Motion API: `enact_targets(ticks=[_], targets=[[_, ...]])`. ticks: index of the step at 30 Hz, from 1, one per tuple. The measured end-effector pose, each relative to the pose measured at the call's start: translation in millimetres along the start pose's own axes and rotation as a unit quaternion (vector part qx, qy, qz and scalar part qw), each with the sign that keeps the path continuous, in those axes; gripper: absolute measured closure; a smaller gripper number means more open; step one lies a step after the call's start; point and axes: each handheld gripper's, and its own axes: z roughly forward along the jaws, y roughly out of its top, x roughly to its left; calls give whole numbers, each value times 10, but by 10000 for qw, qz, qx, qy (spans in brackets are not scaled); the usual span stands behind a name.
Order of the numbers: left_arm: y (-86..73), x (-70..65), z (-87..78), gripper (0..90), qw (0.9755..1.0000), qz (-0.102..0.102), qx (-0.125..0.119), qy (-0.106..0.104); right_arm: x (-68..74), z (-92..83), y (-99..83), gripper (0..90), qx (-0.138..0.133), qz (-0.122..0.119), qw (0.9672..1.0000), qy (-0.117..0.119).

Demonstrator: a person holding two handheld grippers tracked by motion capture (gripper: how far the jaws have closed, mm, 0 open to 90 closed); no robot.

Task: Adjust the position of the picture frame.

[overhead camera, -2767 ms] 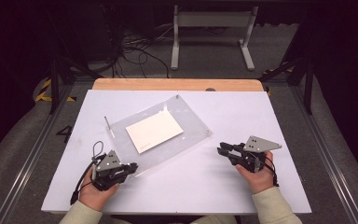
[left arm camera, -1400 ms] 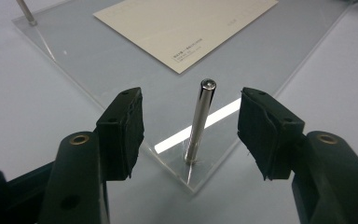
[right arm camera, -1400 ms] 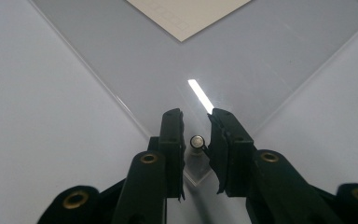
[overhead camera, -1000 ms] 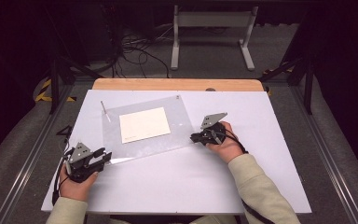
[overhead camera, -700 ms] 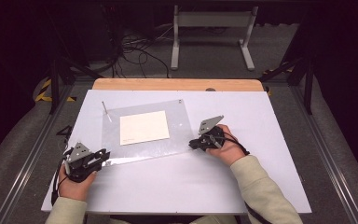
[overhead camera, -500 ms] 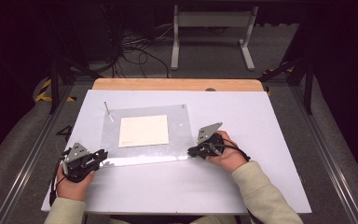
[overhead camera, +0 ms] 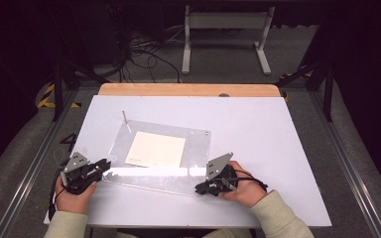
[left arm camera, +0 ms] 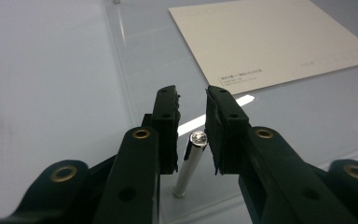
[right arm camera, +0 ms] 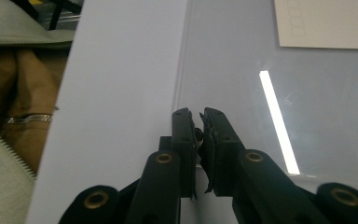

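A clear acrylic plate (overhead camera: 193,148) lies flat on the white table (overhead camera: 258,134) with a cream card (overhead camera: 155,148) on it. A thin metal post (overhead camera: 125,117) stands at its far left corner. My left gripper (overhead camera: 104,164) is at the near left corner, open, its jaws on either side of an upright metal post (left arm camera: 191,163) without touching it. My right gripper (overhead camera: 201,189) is at the near right corner. In the right gripper view its jaws (right arm camera: 198,114) are pressed on a small dark post end (right arm camera: 198,134) at the plate's edge.
A wooden strip (overhead camera: 188,89) runs along the table's far edge. Beyond it on the floor stand a metal frame (overhead camera: 225,29) and loose cables (overhead camera: 144,49). A strip of light reflects off the plate's near part (overhead camera: 154,172). A hand with a ring (right arm camera: 28,119) lies beside the table.
The right gripper came in to the plate's right corner and pulled it toward me, swinging the plate until its near edge lies almost square. The left gripper shifted left and stays at the near left post.
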Motion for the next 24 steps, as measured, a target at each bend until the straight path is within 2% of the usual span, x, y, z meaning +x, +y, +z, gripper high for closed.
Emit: enact_targets(ticks=[3,6,9,11,16,20,24], targets=[[-3,6,-26,727,10000,-12,-3,-24,97,28,24,828,28,-4,9999,139],[-13,12,-52,736,10000,-53,34,-65,119,36,19,827,-10,24,9998,182],[-16,35,-75,816,9999,-81,90,-83,107,36,-1,826,-85,62,9997,217],[-12,36,-76,824,9999,-85,92,-94,107,36,-3,826,-92,57,9997,215],[77,11,-63,839,10000,15,69,44,122,35,-7,827,-100,36,9998,186],[199,28,60,841,9998,55,124,149,170,45,2,827,-96,-30,9998,157],[393,18,223,842,9996,145,122,229,220,53,10,828,-75,-84,9998,144]])
